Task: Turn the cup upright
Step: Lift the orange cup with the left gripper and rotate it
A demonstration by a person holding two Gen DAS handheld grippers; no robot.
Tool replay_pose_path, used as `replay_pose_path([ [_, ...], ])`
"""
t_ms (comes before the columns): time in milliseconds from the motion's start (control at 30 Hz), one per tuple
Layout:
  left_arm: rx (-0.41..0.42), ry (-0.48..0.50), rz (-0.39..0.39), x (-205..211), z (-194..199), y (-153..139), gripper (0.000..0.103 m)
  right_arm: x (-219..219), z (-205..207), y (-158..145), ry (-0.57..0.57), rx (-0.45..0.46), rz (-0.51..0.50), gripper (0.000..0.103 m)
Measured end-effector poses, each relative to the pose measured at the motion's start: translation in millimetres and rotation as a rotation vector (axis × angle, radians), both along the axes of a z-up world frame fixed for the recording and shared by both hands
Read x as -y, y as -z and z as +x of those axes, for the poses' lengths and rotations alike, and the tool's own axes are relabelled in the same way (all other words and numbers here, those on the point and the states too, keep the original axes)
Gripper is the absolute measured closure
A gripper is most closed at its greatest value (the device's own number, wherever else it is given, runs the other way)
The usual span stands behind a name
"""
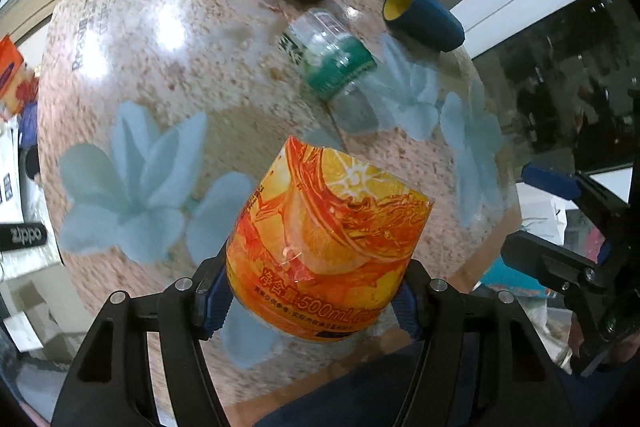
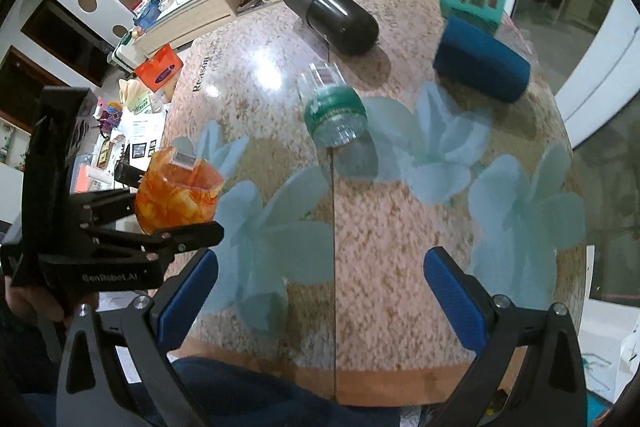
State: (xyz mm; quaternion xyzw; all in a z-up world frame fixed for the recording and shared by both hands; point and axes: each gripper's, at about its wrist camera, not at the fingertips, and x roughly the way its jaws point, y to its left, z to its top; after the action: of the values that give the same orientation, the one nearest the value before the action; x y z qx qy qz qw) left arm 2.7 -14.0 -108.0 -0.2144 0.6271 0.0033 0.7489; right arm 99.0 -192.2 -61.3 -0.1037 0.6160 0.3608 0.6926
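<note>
- Our left gripper (image 1: 316,301) is clenched on the orange cup (image 1: 326,247), lifted and tilted off the table (image 1: 132,39): mid-flip.
- Right gripper (image 2: 320,291) is released, empty, at 6 o'clock.
- Next: rotate fully upright, then set down.

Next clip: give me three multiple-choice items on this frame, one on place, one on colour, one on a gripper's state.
1. Where is the orange cup?
A. lying by the blue cup
B. between the left gripper's pads
C. on the shelf

2. What colour is the inside of the lying blue cup?
A. yellow
B. red
C. white

3. How is the right gripper?
A. shut on the clear bottle
B. shut on the teal box
C. open, holding nothing

Key: B, the left gripper clamps it above the table; A, its mouth shows yellow; C, the pads stand wide apart over bare tabletop.
</note>
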Motion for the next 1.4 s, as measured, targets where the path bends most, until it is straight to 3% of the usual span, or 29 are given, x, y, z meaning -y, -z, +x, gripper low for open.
replay_pose_path([
  [267,-0.048,-0.119,-0.034,28,2,22,0.033,25,10,15,-0.018,-0.055,-0.031,0.000],
  [700,-0.160,-0.267,-0.056,79,23,90,0.033,41,47,59,-0.142,-0.117,-0.091,0.000],
  [1100,-0.181,-0.247,0.027,96,43,98,0.031,41,57,70,-0.203,-0.155,-0.096,0.000],
  [1167,-0.177,-0.243,0.033,98,44,98,0.026,39,57,70,-0.202,-0.157,-0.096,0.000],
  [1233,-0.172,-0.241,0.016,99,46,101,0.013,41,57,70,-0.200,-0.160,-0.092,0.000],
  [1400,-0.151,-0.253,-0.012,101,48,100,0.003,48,58,72,-0.187,-0.164,-0.090,0.000],
])
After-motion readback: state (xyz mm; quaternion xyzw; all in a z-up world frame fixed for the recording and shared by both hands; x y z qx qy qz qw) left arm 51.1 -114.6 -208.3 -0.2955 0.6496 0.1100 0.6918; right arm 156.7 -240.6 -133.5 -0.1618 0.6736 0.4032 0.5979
